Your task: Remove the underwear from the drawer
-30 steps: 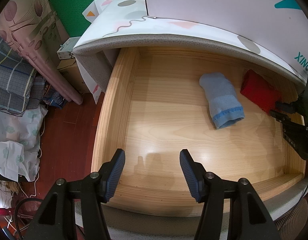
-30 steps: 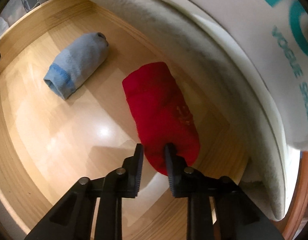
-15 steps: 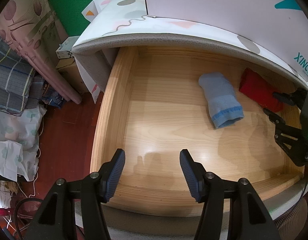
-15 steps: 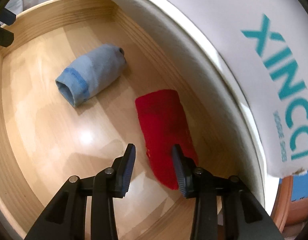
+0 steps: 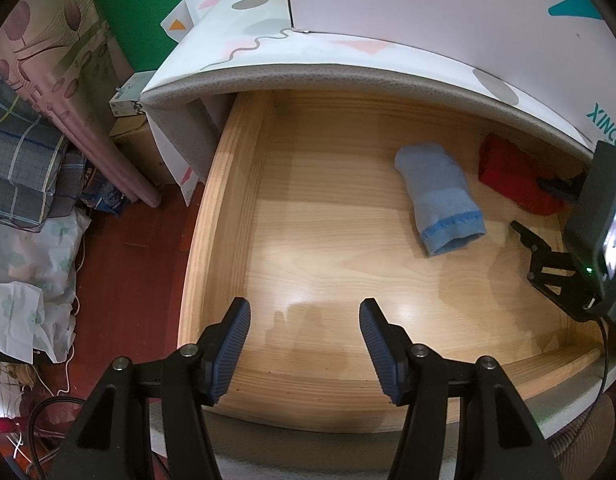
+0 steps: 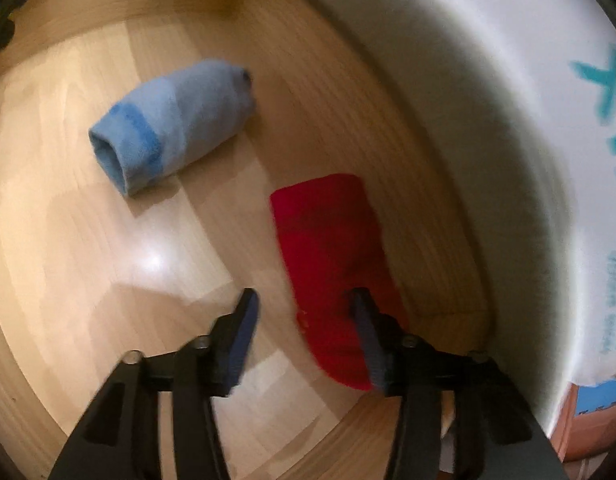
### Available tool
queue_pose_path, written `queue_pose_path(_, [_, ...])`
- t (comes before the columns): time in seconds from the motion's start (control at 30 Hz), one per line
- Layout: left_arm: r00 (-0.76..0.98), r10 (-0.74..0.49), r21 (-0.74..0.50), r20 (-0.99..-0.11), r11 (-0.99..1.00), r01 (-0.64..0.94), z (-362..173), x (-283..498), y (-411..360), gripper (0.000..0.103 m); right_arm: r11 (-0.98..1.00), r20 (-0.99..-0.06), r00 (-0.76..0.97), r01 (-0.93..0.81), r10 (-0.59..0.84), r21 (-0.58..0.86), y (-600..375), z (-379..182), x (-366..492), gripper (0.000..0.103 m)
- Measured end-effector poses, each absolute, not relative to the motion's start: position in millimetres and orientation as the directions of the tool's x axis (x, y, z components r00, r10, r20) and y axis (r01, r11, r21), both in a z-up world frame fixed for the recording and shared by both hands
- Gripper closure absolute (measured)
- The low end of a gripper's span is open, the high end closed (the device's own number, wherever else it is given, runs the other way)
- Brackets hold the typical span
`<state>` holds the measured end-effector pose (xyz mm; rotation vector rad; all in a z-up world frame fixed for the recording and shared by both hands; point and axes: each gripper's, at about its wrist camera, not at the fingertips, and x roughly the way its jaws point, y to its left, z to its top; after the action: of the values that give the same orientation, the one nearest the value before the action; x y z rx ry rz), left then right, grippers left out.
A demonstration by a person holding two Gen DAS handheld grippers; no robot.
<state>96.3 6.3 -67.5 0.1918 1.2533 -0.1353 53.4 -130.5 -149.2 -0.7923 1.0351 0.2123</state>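
The wooden drawer [image 5: 236,184] is pulled out from under a white mattress. A rolled light-blue garment [image 5: 439,196] [image 6: 172,124] lies on the drawer floor right of centre. A folded red garment [image 5: 507,176] [image 6: 331,256] lies beside it near the back right corner. My right gripper [image 6: 304,304] [image 5: 531,212] is open just above the red garment's near end, one finger over the fabric. My left gripper [image 5: 304,320] is open and empty over the drawer's front left.
The mattress edge [image 5: 347,76] [image 6: 467,120] overhangs the back of the drawer. Left of the drawer stand a cardboard box [image 5: 136,136], a pink rolled mat [image 5: 88,92], folded plaid cloth [image 5: 20,168] and bags [image 5: 32,264] on a red-brown floor.
My right gripper has opened from nearly shut to wide open and drawn back from the red garment, which stays on the drawer floor. The left gripper has held still.
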Motion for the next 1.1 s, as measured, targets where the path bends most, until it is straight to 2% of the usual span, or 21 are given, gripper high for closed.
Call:
queue_pose_path(0.17, [0.310,0.007,0.075,-0.951,0.975,0.208,-68.0,95.8,5.4,0.045,0.747,-0.844,0.508,-0.489,-0.176,-0.450,-134.6,-142.8,56.5,0.051])
queue_pose_path(0.27, [0.312,0.007,0.075,-0.950,0.975,0.208,-68.1,96.0,5.2,0.045,0.809,-0.875,0.458,-0.451,-0.154,-0.378,-141.0,-137.6,64.1,0.052])
queue_pose_path(0.37, [0.312,0.007,0.075,-0.950,0.976,0.205,-69.0,96.6,6.3,0.045,0.817,-0.875,0.451,-0.429,-0.178,-0.387,-143.7,-138.5,64.2,0.067])
queue_pose_path(0.63, [0.318,0.006,0.076,-0.948,0.975,0.210,-67.0,95.0,7.1,0.045,0.847,-0.922,0.374,-0.453,-0.103,-0.278,-154.9,-130.1,62.3,0.076])
queue_pose_path(0.67, [0.318,0.006,0.076,-0.948,0.975,0.209,-67.0,94.8,7.3,0.045,0.856,-0.934,0.351,-0.460,-0.072,-0.238,-155.2,-126.6,60.4,0.086])
queue_pose_path(0.7, [0.317,0.004,0.074,-0.948,0.975,0.208,-67.1,95.0,7.6,0.045,0.863,-0.957,0.290,-0.476,-0.027,-0.169,-155.9,-128.7,67.3,0.103])
queue_pose_path(0.83, [0.317,-0.003,0.066,-0.948,0.976,0.207,-65.7,94.8,9.1,0.045,0.844,-0.961,0.273,-0.508,-0.034,-0.174,-155.4,-129.5,71.9,0.100])
queue_pose_path(0.97, [0.315,-0.009,0.061,-0.949,0.976,0.210,-64.6,95.1,9.6,0.045,0.825,-0.927,0.373,-0.512,-0.037,-0.239,-152.1,-110.0,63.9,0.099])
queue_pose_path(1.0, [0.317,-0.009,0.061,-0.948,0.976,0.210,-64.3,95.1,10.1,0.045,0.817,-0.914,0.403,-0.509,-0.052,-0.271,-151.5,-105.6,62.3,0.095])
queue_pose_path(1.03, [0.318,-0.010,0.059,-0.948,0.976,0.208,-64.1,94.9,10.7,0.045,0.810,-0.903,0.424,-0.507,-0.063,-0.294,-150.3,-103.0,60.2,0.091])
queue_pose_path(1.1, [0.317,-0.013,0.056,-0.948,0.977,0.205,-64.0,95.0,11.5,0.045,0.792,-0.878,0.470,-0.502,-0.089,-0.348,-151.7,-98.0,57.1,0.061])
